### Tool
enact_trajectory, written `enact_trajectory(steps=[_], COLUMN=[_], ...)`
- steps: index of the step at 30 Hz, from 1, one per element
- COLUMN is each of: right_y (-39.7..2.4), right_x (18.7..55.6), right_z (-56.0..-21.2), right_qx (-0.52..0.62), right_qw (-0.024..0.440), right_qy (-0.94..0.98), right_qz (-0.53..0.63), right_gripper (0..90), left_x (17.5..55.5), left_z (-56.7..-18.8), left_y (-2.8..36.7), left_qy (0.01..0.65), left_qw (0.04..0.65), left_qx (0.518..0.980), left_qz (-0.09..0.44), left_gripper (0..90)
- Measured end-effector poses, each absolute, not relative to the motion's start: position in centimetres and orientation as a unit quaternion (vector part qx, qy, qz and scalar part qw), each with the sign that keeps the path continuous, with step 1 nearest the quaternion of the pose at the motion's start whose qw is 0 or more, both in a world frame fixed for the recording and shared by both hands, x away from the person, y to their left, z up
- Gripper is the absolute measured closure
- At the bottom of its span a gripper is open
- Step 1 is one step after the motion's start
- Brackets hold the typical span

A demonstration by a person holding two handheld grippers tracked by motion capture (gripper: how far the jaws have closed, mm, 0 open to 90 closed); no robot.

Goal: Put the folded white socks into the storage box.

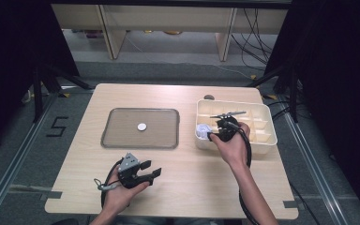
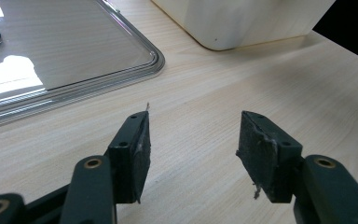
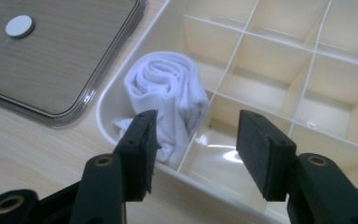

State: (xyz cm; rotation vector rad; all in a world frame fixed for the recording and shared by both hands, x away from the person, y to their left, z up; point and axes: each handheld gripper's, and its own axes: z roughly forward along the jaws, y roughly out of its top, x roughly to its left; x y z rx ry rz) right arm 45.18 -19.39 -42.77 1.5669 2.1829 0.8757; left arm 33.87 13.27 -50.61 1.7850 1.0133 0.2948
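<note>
A clear shallow tray (image 1: 122, 133) lies mid-table with a small white disc (image 1: 142, 126) in its middle. To its right stands a cream box (image 1: 264, 110) split into several compartments; a rolled white cloth (image 1: 202, 129) sits in its near left one. My right gripper (image 1: 215, 129) hovers over that corner, open. In the right gripper view the jaws (image 3: 196, 149) stand wide apart just short of the cloth (image 3: 168, 88), touching nothing. My left gripper (image 1: 152, 168) is low over the bare table in front of the tray, open and empty (image 2: 193, 154).
A corner of the tray (image 2: 74, 70) and the wall of the box (image 2: 242, 23) lie ahead of the left jaws. A small dark object (image 1: 209, 97) rests on the table behind the box. Bare wood runs along the table's front edge.
</note>
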Motion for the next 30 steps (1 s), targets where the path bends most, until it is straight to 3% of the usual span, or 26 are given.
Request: enact_trajectory(steps=[12, 30], right_y=[-19.6, -21.9], right_x=[41.8, 37.7], right_z=[-42.7, -45.5], right_qx=[0.525, 0.514], right_qw=[0.163, 0.173], right_qy=[0.764, 0.745], right_qz=[0.338, 0.388], right_gripper=[56.3, 52.0], left_x=[33.9, 33.9], left_z=[-50.9, -51.3], left_y=[13.2, 13.1], left_qy=[0.423, 0.425], left_qw=[0.511, 0.505], left_qx=[0.739, 0.741], left_qz=[0.122, 0.126], left_gripper=[42.0, 40.3])
